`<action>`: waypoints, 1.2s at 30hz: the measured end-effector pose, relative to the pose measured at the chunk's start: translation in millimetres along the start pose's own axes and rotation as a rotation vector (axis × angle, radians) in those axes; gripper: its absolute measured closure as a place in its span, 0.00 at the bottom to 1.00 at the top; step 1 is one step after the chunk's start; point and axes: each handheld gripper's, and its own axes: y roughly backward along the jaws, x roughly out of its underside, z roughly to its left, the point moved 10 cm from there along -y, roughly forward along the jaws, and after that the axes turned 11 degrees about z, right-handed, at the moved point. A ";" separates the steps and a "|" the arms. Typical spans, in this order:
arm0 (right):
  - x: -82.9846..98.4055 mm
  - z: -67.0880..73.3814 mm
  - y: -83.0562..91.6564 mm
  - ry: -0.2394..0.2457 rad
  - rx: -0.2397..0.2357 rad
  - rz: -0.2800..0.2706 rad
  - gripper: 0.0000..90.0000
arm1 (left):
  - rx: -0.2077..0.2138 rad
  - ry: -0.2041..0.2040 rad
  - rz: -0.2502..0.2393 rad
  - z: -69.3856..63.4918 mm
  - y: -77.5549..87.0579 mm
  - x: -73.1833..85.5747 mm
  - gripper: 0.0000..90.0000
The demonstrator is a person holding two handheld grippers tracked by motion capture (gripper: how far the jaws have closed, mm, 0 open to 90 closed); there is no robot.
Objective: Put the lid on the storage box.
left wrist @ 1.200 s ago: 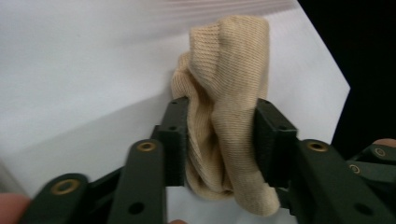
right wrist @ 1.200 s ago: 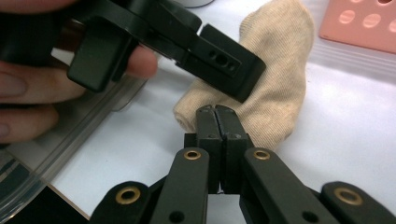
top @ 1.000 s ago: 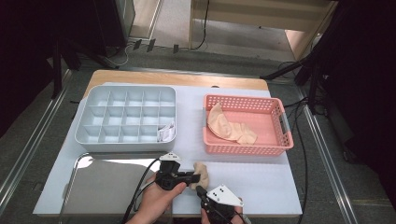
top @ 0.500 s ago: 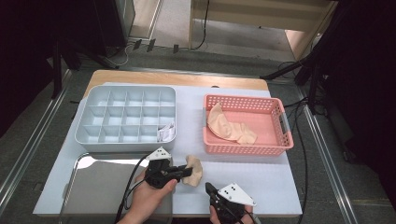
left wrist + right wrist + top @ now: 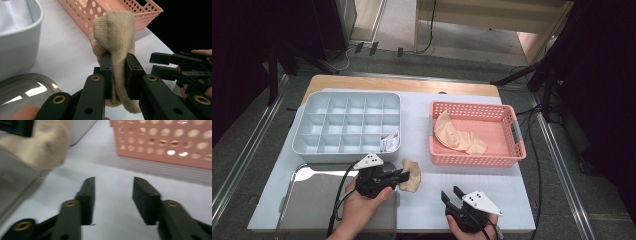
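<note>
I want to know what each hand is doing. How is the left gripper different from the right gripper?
The left gripper is shut on a rolled beige sock; the right gripper holds nothing, and its jaws have just been opening. In the high view the left gripper sits by the metal tray, while the right gripper sits near the table's front edge, below the pink basket. Both are black, each held in a hand.
</note>
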 end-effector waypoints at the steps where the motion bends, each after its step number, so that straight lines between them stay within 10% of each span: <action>1: -0.7 -2.9 -0.2 -0.007 -0.005 0.006 0.42 | -0.004 -0.001 -0.008 1.1 4.0 -2.0 0.89; 5: -1.6 -15.0 -0.7 -0.032 0.029 0.034 0.18 | -0.011 -0.003 -0.028 3.8 11.7 -6.0 0.89; 16: 1.7 -24.5 -1.4 -0.062 0.016 0.046 0.16 | -0.048 -0.003 -0.094 17.3 39.8 -22.1 0.89; 26: 3.4 -23.4 -2.5 -0.065 0.016 0.056 0.16 | -0.186 0.018 -0.215 53.2 80.7 -40.0 0.89; 36: 4.5 -22.6 -2.8 -0.067 0.013 0.057 0.16 | -0.257 0.039 -0.254 78.2 88.5 -45.5 0.89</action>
